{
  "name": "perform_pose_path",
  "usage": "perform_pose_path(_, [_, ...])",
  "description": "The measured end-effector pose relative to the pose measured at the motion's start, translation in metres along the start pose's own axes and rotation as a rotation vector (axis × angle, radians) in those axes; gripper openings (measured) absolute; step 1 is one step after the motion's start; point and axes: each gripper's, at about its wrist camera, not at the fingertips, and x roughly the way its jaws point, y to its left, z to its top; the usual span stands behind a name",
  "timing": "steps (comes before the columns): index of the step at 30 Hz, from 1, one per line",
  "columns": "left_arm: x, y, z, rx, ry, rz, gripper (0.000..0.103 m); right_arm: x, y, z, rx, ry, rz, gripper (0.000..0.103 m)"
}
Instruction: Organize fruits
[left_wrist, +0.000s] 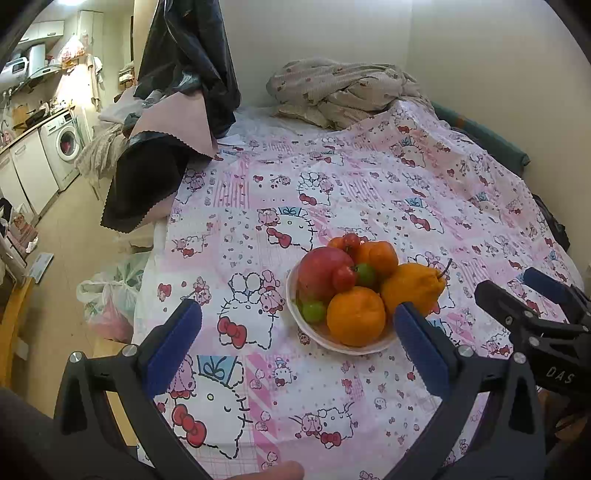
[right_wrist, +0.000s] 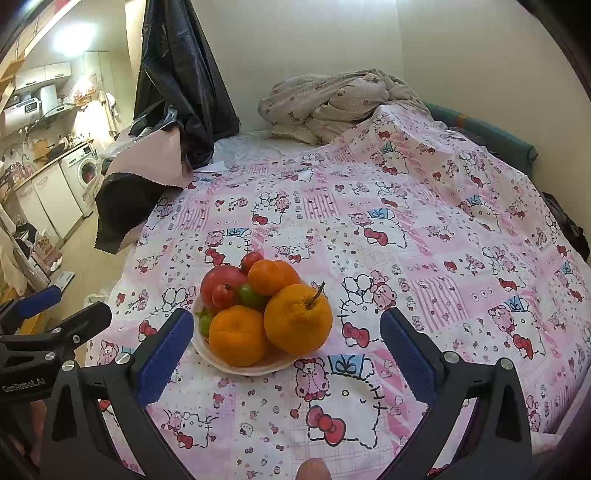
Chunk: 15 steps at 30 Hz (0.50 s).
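Observation:
A white bowl (left_wrist: 314, 334) (right_wrist: 207, 350) stands on a pink cartoon-print cloth, heaped with fruit. It holds a round orange (left_wrist: 355, 315) (right_wrist: 238, 336), a stemmed knobbly orange (left_wrist: 413, 288) (right_wrist: 297, 317), a third orange (left_wrist: 376, 256) (right_wrist: 271, 275), a big red tomato (left_wrist: 321, 271) (right_wrist: 219, 282), small red tomatoes and green grapes (left_wrist: 314, 310). My left gripper (left_wrist: 299, 326) is open above the cloth, its right finger just in front of the bowl. My right gripper (right_wrist: 286, 334) is open too, its fingers either side of the bowl's near half. Both are empty.
The pink cloth (left_wrist: 369, 177) covers a bed beside the wall. A crumpled blanket (left_wrist: 343, 88) lies at the far end, a black and pink sheet (left_wrist: 177, 110) hangs at the far left. Plastic bags (left_wrist: 107, 295) sit on the floor left of the bed; a kitchen with a washing machine (left_wrist: 68, 142) lies beyond.

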Motion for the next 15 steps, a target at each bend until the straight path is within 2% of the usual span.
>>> perform_pose_path(15, [-0.0017,0.0029,0.0014,-0.006,0.000,0.006,0.103,-0.0012,0.0007,0.0016,0.004,-0.002,0.002,0.103])
